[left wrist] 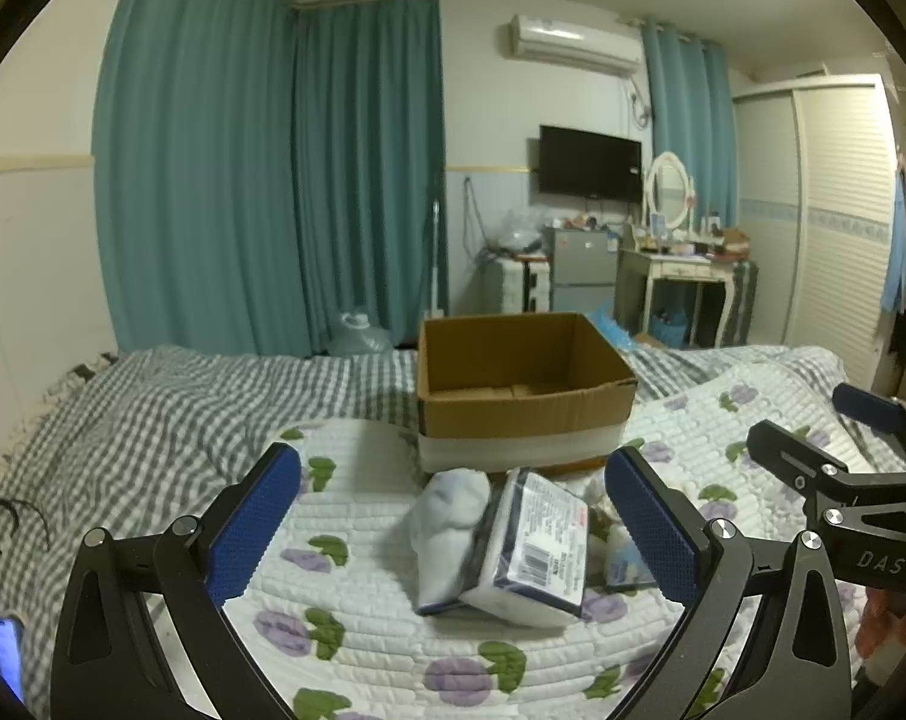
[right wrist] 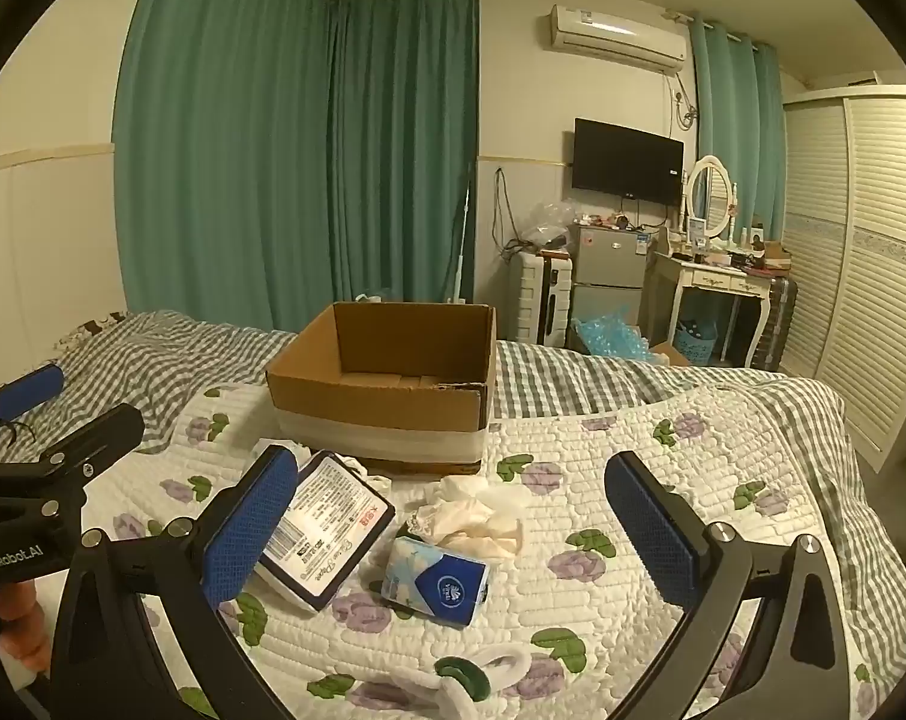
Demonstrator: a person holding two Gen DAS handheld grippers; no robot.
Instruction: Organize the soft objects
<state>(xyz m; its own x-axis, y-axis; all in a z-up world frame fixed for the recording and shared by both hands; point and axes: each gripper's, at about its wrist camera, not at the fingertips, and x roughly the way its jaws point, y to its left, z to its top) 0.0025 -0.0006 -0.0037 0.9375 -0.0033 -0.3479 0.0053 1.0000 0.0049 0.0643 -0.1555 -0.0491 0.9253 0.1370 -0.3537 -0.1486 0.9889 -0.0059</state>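
We find both tongs spread wide apart, with nothing clamped between their blue pads.

The left gripper (left wrist: 453,516) hangs low over the flowered quilt (left wrist: 357,618). In its view a large tissue pack (left wrist: 537,546), wrapped in plastic with a printed label, lies tilted on the quilt directly between the two fingers, nearer the right one but touching neither. A white cloth bundle (left wrist: 447,516) leans against the pack's left side. A small blue tissue packet (left wrist: 624,564) shows partly behind the right finger.

The right gripper (right wrist: 453,516) hovers over the same quilt (right wrist: 633,438). Here the large tissue pack (right wrist: 327,528) lies just beside the left finger, partly hidden by its pad; we cannot tell whether they touch. The small blue tissue packet (right wrist: 435,579) rests between the fingers, left of centre. A crumpled cream cloth (right wrist: 477,516) lies just behind the packet, towards the box. A white band with a green piece (right wrist: 471,675) lies at the near edge of the quilt.

An open cardboard box (right wrist: 381,384) stands on the bed beyond the loose items, at the quilt's far edge where the checked bedsheet (right wrist: 153,360) begins. Its interior appears bare. The large pack lies near the box's front wall, apart from it.

Each gripper appears at the edge of the other's view.
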